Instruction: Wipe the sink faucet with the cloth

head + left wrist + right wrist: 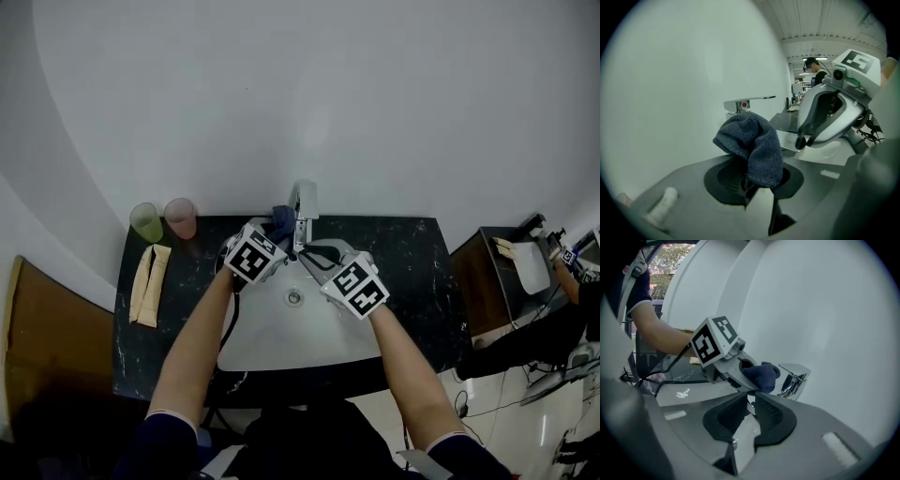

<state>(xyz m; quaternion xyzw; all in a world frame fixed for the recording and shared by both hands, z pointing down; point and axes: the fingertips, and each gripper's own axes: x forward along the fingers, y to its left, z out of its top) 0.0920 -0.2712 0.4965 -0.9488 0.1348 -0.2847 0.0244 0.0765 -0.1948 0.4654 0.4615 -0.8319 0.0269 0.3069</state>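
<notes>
— Where are we holding the dark blue terry cloth (pixel 752 140)?
— We're clenching a bunched fold in the left tongs (pixel 751 183), just beside the chrome sink faucet (pixel 793 378). It's drooping, so we're judging it soft and light. We're keeping the right tongs (pixel 750 401) closed, seemingly empty.

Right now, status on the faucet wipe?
Left gripper shut on cloth. Right gripper jaws nearly together, apparently empty. Cloth beside faucet, contact unclear. Nothing in the way.

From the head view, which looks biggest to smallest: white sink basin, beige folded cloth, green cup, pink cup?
1. white sink basin
2. beige folded cloth
3. green translucent cup and pink translucent cup: alike, no ranking.
</notes>
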